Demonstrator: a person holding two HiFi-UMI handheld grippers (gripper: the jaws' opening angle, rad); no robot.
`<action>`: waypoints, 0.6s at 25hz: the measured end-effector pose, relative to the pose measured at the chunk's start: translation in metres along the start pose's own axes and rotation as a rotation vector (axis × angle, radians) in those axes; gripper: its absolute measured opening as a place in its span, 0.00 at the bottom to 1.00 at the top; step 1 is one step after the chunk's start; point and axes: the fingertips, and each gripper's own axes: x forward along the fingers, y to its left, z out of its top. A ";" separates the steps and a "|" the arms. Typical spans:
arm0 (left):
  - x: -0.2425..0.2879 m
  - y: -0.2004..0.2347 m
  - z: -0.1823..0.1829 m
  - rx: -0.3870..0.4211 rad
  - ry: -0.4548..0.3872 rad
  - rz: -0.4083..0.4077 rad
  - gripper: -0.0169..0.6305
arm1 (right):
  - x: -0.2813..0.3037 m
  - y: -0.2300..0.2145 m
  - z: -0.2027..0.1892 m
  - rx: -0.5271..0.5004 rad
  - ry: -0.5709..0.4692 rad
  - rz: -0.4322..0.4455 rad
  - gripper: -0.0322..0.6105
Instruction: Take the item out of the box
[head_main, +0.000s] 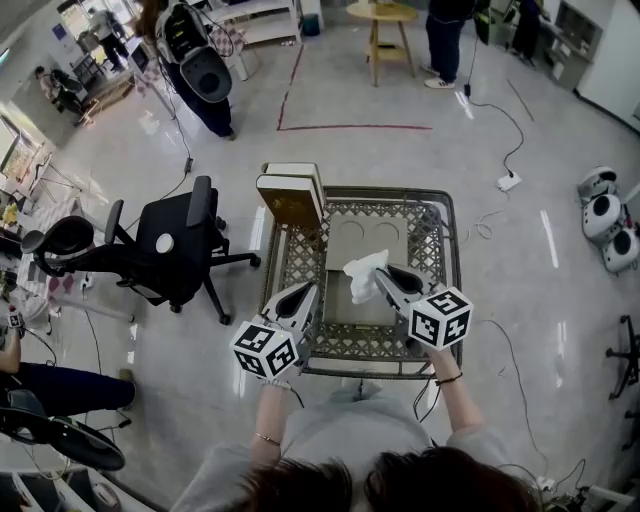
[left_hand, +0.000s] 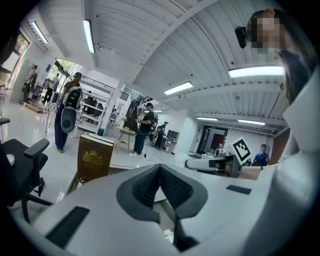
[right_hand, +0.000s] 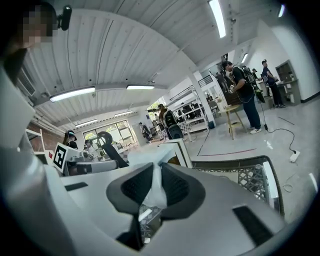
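A brown box with a gold emblem and white rim (head_main: 290, 196) stands upright at the far left corner of a metal lattice basket (head_main: 451, 243). My right gripper (head_main: 383, 272) is shut on a crumpled white plastic bag (head_main: 362, 270), held above the basket's middle. In the right gripper view the bag (right_hand: 155, 194) is pinched between the dark pads of the right gripper (right_hand: 154, 176), with the box (right_hand: 176, 150) behind. My left gripper (head_main: 308, 291) hovers over the basket's near left side. Its pads meet with nothing between them in the left gripper view (left_hand: 160, 172), where the box (left_hand: 93, 157) stands at left.
A pale insert with two round cut-outs (head_main: 365, 237) lies in the basket. A black office chair (head_main: 170, 245) stands to the left, a wooden stool (head_main: 385, 32) and people farther off. Cables and a power strip (head_main: 508, 182) lie on the floor at right.
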 end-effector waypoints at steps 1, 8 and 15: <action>0.000 -0.003 0.003 0.007 -0.003 -0.005 0.05 | -0.004 0.001 0.004 -0.004 -0.014 0.000 0.16; -0.003 -0.016 0.028 0.066 -0.035 -0.034 0.05 | -0.023 0.005 0.035 -0.047 -0.109 -0.005 0.16; -0.002 -0.024 0.047 0.094 -0.073 -0.053 0.05 | -0.039 0.009 0.059 -0.089 -0.175 -0.012 0.16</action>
